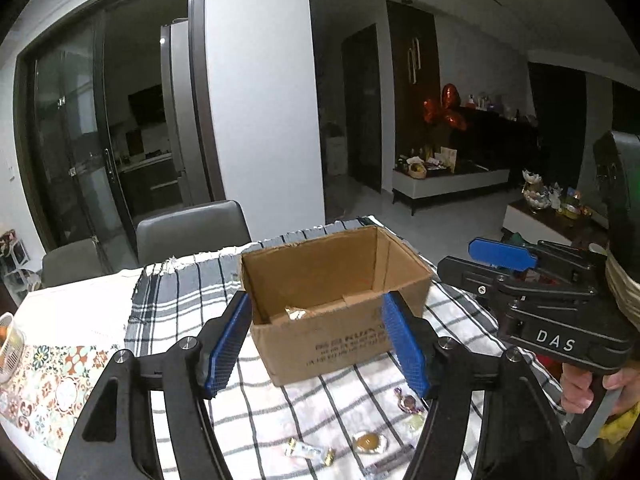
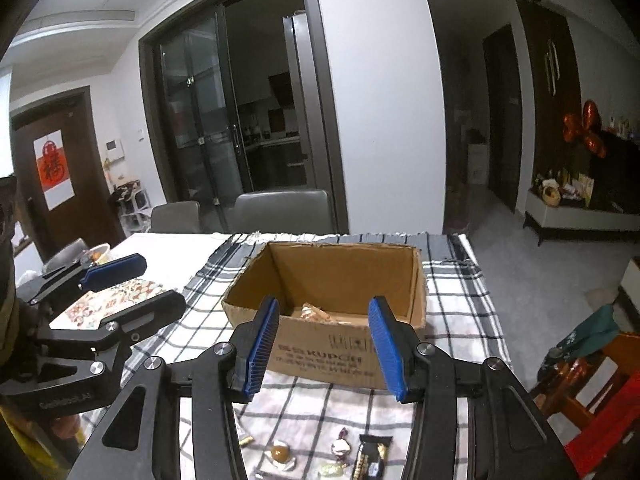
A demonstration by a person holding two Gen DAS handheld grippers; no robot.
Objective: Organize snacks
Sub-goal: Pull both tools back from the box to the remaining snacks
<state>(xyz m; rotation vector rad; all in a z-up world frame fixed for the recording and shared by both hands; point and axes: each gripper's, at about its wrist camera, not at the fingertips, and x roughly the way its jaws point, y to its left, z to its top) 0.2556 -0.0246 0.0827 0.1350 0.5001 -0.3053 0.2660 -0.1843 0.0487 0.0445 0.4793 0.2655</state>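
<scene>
An open cardboard box (image 1: pixel 332 300) (image 2: pixel 332 308) stands on a checked cloth in the middle of the table, with a wrapped snack (image 2: pixel 316 313) inside. Loose snacks lie on the cloth in front: a white-wrapped candy (image 1: pixel 308 451), an amber one (image 1: pixel 370 442) (image 2: pixel 280 453), a purple one (image 1: pixel 408 400) (image 2: pixel 342 446) and a black bar (image 2: pixel 370 458). My left gripper (image 1: pixel 316 344) is open and empty, held above the cloth before the box. My right gripper (image 2: pixel 324 344) is open and empty, also before the box; it shows at the right of the left wrist view (image 1: pixel 500 256).
A patterned mat (image 1: pixel 48 384) and a glass container (image 1: pixel 8 344) lie at the table's left. Grey chairs (image 1: pixel 192 226) stand behind the table. A bowl (image 2: pixel 96 254) sits at the far left. The table's right edge drops to the floor.
</scene>
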